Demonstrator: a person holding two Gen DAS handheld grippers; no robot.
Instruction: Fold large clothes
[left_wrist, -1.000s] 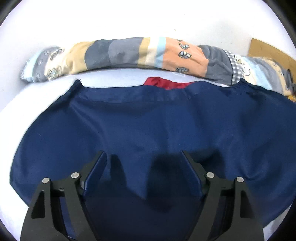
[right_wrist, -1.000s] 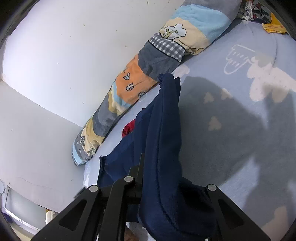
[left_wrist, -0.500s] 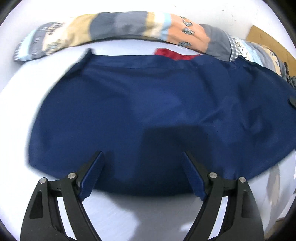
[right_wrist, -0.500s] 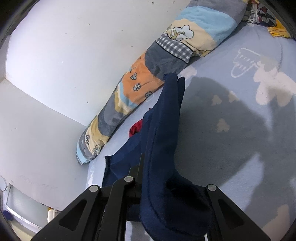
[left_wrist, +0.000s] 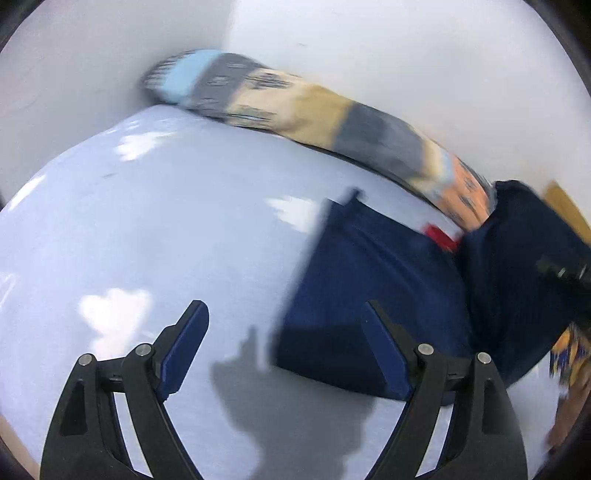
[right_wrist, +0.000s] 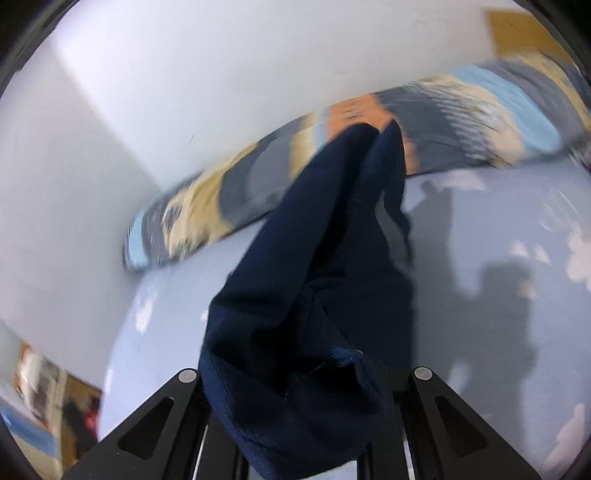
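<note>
A large navy garment (left_wrist: 373, 288) lies on the pale blue bed sheet (left_wrist: 155, 229) at the right of the left wrist view, with a red patch (left_wrist: 441, 236) at its far edge. My left gripper (left_wrist: 284, 308) is open and holds nothing. It hangs above bare sheet by the garment's left edge. The garment's right part (left_wrist: 517, 266) is lifted in a dark fold. In the right wrist view the navy cloth (right_wrist: 314, 295) hangs bunched over my right gripper (right_wrist: 303, 380), which is shut on it. The cloth hides the fingertips.
A long patchwork bolster (left_wrist: 332, 114) (right_wrist: 461, 122) lies along the white wall behind the bed. A wooden board (right_wrist: 524, 33) stands at the far right. Blurred furniture (right_wrist: 44, 398) shows beyond the bed's left edge. White cloud prints dot the sheet.
My left gripper has swung left, off the spread garment and over bare sheet. My right gripper has rolled and carried its gathered edge up and across, so the garment now looks narrower.
</note>
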